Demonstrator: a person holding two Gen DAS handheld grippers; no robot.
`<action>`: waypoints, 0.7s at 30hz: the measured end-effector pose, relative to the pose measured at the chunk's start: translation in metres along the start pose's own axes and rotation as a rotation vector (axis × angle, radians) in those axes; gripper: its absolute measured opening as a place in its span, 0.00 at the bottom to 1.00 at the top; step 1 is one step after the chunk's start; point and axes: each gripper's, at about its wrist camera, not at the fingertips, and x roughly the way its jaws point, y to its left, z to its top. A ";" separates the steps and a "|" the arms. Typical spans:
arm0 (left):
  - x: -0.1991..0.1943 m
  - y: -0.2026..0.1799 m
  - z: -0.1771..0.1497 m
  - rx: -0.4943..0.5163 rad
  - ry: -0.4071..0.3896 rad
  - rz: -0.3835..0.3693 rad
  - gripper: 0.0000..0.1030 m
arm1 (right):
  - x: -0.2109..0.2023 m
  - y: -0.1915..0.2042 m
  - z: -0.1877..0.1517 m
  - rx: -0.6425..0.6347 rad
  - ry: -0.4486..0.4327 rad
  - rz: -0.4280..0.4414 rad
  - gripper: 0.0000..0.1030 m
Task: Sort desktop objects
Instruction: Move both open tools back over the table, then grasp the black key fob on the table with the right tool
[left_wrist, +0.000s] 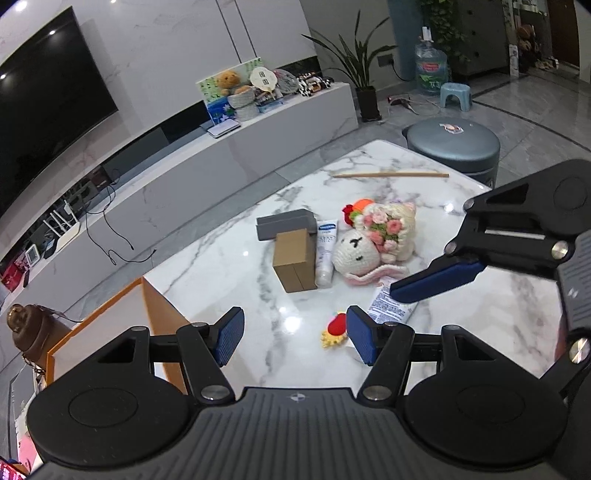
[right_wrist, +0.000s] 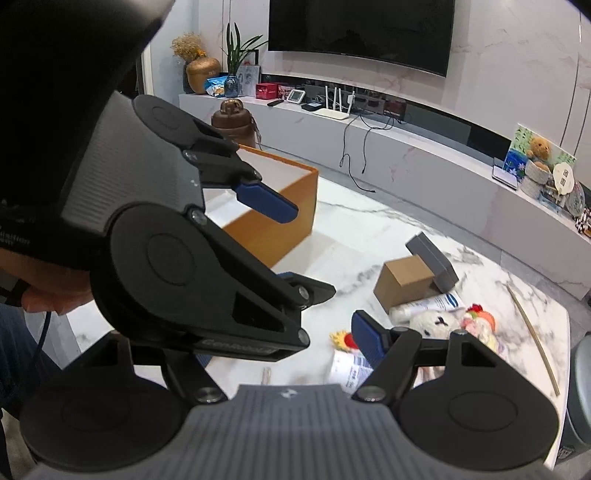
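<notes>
On the marble table: the objects to sort lie in a loose cluster, none of them visibly in the box.
Table: white marble, mostly bare toward the near edge.
Box: orange, open-topped, at the table's left end, well apart from the cluster; what shows of its inside looks empty, though part is hidden by the left gripper.
Carton: brown, standing just beside a white tube.
Grey box: behind the carton, touching it.
Knitted toys: a white doll leans against a flower bundle, touching.
Near items: a small red-and-yellow toy and a second printed tube lie closest to the grippers.
Chopsticks: alone at the far end, well apart from the rest.
Left gripper: jaws spread, nothing between them, hanging over bare marble just short of the small toy.
Right gripper: jaws spread and empty, over the printed tube; its left finger is hidden behind the other gripper in its own view.
Progress: judged at or near the start, since every object seen sits on the table.
Left to do: each item probably has to be picked up and placed, likely in the box; the two nearest pieces look like the first candidates.
</notes>
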 end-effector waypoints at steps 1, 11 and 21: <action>0.004 -0.002 -0.001 0.012 0.010 0.004 0.70 | -0.001 -0.003 -0.003 0.004 0.001 -0.001 0.73; 0.025 -0.028 -0.025 0.140 0.088 0.001 0.78 | 0.015 -0.029 -0.044 0.002 0.110 -0.029 0.75; 0.038 -0.047 -0.063 0.211 0.107 -0.020 0.78 | 0.027 -0.065 -0.063 0.072 0.163 -0.054 0.75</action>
